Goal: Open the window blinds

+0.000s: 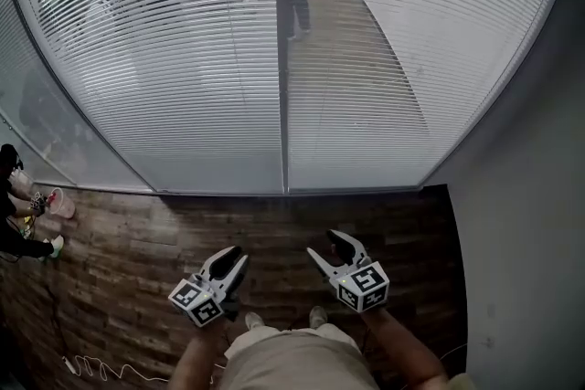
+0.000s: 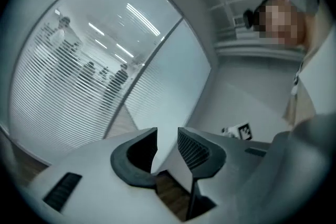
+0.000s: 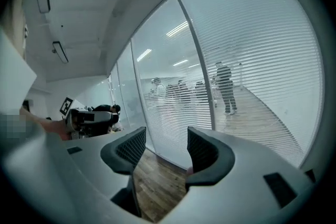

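The window blinds (image 1: 183, 59) hang behind a glass wall, with slats tilted enough that people show through them. A dark mullion (image 1: 282, 105) splits the glass into two panes. Both grippers hover over the wooden floor (image 1: 274, 228), short of the glass and touching nothing. My left gripper (image 1: 234, 257) stands open by a narrow gap, with nothing between its pads (image 2: 191, 148). My right gripper (image 1: 325, 244) is open wider and empty, as the right gripper view (image 3: 167, 139) shows. The blinds (image 3: 262, 71) fill the right gripper view, and the blinds (image 2: 58, 92) sit at the left of the left gripper view. I make out no cord or wand.
A plain wall (image 1: 530, 224) closes off the right side. A person (image 1: 14, 215) crouches at the far left by the glass. A white cable (image 1: 101, 368) lies on the floor at the lower left. Several people stand beyond the glass.
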